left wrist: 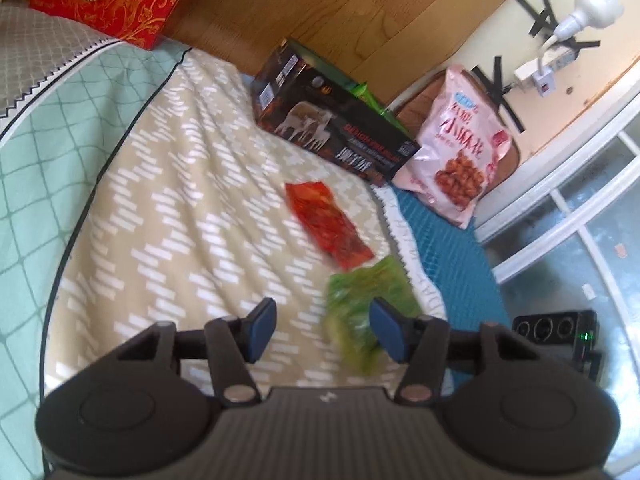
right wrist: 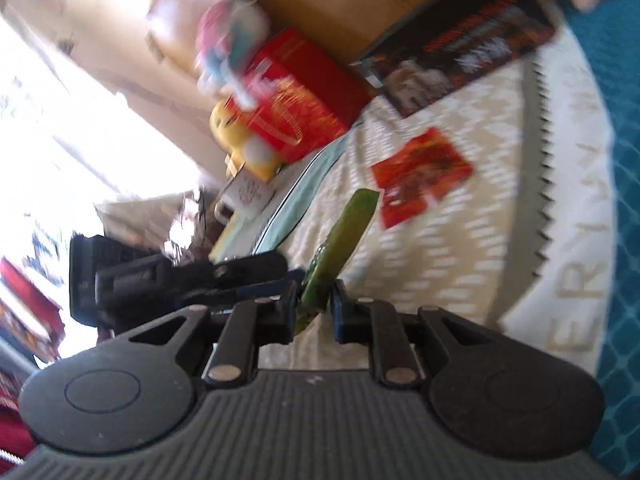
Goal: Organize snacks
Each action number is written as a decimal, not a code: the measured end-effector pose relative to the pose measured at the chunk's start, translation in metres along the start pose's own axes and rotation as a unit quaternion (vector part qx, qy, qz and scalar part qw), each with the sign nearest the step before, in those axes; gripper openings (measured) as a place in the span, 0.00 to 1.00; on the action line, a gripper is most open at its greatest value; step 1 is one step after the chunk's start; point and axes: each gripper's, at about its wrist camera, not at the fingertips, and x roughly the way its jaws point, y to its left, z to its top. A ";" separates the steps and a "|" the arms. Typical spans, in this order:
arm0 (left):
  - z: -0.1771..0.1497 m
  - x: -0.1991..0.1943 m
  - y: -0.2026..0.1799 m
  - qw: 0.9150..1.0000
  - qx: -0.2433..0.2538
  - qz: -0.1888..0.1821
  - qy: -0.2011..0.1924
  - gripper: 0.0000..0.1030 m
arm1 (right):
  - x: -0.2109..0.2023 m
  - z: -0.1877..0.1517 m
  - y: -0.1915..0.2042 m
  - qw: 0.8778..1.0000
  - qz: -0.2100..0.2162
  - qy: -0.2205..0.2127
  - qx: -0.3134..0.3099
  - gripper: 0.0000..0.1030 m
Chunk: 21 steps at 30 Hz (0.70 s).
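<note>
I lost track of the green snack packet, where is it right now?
The green snack packet is pinched in the right gripper, raised over the beige patterned blanket, near the red snack packet.

Bed (left wrist: 192,184) under tan-and-white patterned blanket. Dark snack box (left wrist: 332,120) lies flat near the headboard. Red packet (left wrist: 328,224) on the blanket just in front of the box; green packet (left wrist: 366,308) beyond that, near the blanket's edge.

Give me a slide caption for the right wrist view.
Right gripper jaws shut on green snack packet, lifted above the patterned blanket near the red snack packet.
</note>
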 end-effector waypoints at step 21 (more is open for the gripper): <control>-0.005 0.019 -0.028 0.965 0.150 0.200 -0.084 0.53 | 0.000 -0.011 0.028 0.992 -0.074 -0.044 -0.090 0.26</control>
